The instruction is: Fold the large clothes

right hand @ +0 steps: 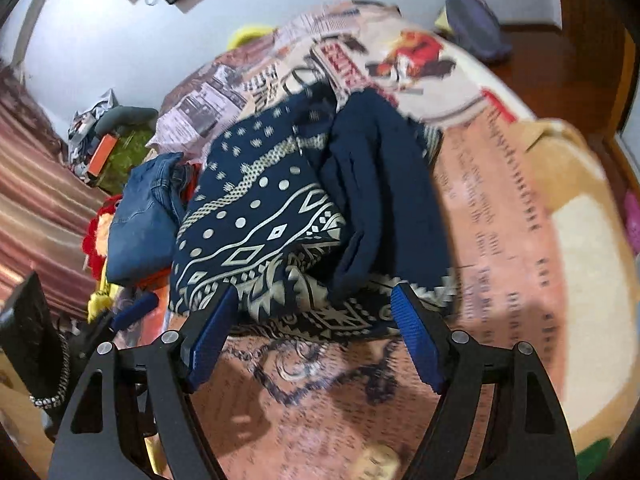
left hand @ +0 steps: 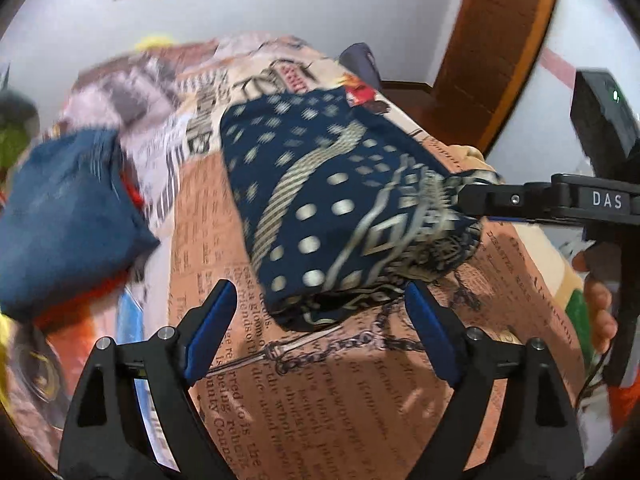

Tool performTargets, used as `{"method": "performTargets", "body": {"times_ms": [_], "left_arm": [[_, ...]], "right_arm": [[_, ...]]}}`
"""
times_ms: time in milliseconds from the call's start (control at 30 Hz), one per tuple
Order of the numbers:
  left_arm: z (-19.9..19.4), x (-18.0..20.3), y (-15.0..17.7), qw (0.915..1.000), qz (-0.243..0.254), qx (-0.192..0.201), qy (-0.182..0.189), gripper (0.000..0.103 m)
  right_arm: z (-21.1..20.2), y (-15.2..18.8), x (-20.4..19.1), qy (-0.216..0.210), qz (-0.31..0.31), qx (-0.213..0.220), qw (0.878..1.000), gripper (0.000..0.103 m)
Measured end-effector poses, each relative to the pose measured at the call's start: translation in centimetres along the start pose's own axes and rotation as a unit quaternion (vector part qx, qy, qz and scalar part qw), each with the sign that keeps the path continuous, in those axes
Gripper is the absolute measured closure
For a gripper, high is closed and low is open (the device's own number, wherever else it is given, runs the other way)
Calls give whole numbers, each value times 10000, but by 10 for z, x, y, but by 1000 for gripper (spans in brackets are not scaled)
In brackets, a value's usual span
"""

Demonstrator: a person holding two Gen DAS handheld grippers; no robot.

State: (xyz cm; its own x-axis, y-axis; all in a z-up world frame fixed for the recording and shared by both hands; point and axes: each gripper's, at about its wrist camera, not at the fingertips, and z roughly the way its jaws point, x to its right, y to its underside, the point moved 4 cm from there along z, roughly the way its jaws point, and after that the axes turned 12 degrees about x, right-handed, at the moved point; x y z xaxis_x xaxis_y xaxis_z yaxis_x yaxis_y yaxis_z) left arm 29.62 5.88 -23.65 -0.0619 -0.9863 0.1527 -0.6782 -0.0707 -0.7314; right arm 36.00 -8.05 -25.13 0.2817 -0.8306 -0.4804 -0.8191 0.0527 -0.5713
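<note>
On the printed bedspread (left hand: pixel 328 392) lies the folded navy patterned garment (left hand: pixel 340 216). I see my left gripper (left hand: pixel 320 312) spread, nothing between; my right gripper (right hand: pixel 316 316) spread wide at its near edge.

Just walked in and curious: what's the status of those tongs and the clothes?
Left tongs open, empty. Right tongs open, empty. Navy patterned garment bundled on bedspread, near both tongs. Folded jeans lying left, clear.

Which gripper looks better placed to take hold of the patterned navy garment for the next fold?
Probably the right gripper: open, its pads straddle the patterned navy garment's near edge. The left gripper stands open just short of it.
</note>
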Motion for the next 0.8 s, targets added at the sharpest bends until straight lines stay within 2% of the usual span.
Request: {"method": "performTargets", "body": {"times_ms": [167, 267, 333, 367, 400, 433, 500, 667, 800], "left_arm": [[30, -17, 10, 9989, -335, -328, 58, 17], [48, -23, 20, 9974, -416, -588, -20, 17], [54, -27, 23, 9959, -592, -678, 62, 17], [54, -29, 23, 9956, -671, -648, 80, 17], [54, -31, 24, 9953, -719, -635, 100, 17], [54, -31, 24, 9953, -728, -623, 94, 17], [50, -30, 23, 9962, -678, -555, 33, 18], [22, -31, 5, 9965, -821, 118, -100, 19], [18, -27, -7, 9950, -984, 139, 96, 18]], "right_arm": [[27, -7, -4, -251, 178, -231, 9993, 30], [43, -17, -7, -220, 149, -197, 9995, 35], [49, -22, -8, -278, 123, -168, 9994, 42], [54, -24, -9, -323, 92, -203, 9992, 54], [56, -25, -9, -342, 90, -240, 9991, 61], [57, -27, -9, -350, 153, -261, 9989, 77], [48, -34, -14, -364, 82, -142, 9992, 88], [-4, -59, -50, -237, -709, 618, 9953, 90], [-44, -73, -75, -201, -1266, 1080, 9859, 91]]}}
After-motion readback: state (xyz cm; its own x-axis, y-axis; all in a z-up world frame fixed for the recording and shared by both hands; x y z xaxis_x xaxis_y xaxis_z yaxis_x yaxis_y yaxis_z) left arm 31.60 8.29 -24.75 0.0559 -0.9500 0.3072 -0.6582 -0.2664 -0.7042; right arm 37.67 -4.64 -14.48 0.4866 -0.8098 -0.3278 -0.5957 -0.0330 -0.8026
